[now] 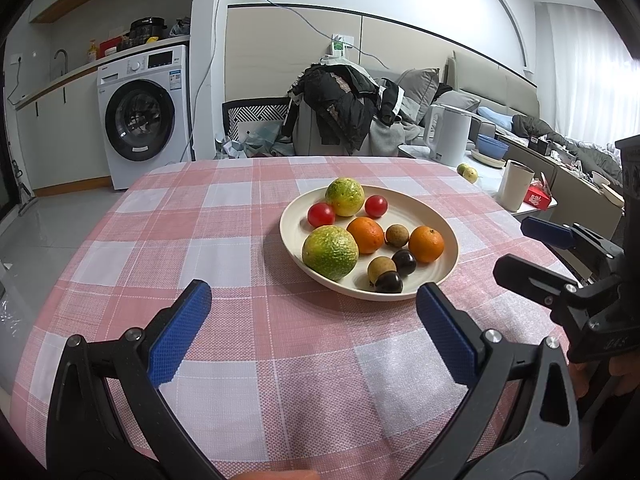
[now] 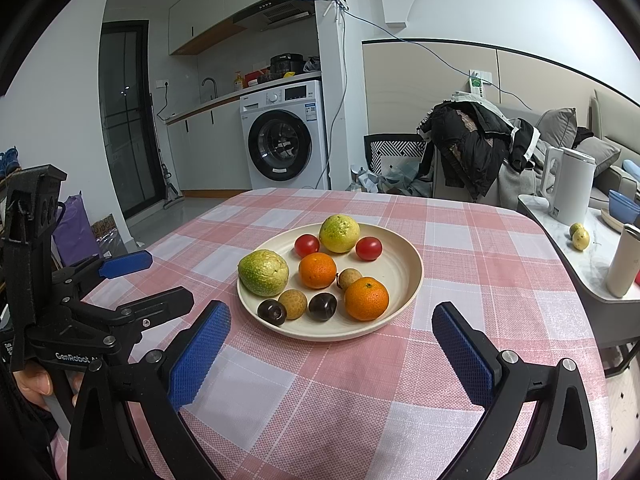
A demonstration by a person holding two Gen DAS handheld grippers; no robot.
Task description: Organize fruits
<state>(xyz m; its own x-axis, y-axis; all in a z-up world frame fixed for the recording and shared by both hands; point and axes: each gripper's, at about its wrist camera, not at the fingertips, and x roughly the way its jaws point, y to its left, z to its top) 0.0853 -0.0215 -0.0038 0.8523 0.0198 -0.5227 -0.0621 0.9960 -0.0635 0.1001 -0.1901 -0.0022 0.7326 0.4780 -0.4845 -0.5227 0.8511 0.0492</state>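
Note:
A cream plate [image 1: 285,220] [image 2: 416,266] sits on the pink checked tablecloth [image 1: 224,240]. It holds two green-yellow citrus [image 1: 330,252] [image 2: 263,273], two oranges [image 1: 365,234] [image 2: 366,298], two red tomatoes [image 1: 321,214] [image 2: 307,245], two small brown fruits [image 1: 381,268] [image 2: 293,304] and two dark purple fruits [image 1: 389,282] [image 2: 272,312]. My left gripper [image 1: 314,294] [image 2: 171,278] is open and empty, hovering just short of the plate's near left. My right gripper [image 2: 331,314] [image 1: 510,248] is also open and empty, at the plate's near right edge.
A side table [image 2: 588,280] to the right carries a white kettle [image 2: 572,184], a white cup [image 2: 624,260], blue bowls and two small yellow-green fruits [image 2: 580,236]. Behind the table stand a chair piled with clothes [image 2: 472,144] and a washing machine [image 2: 286,136].

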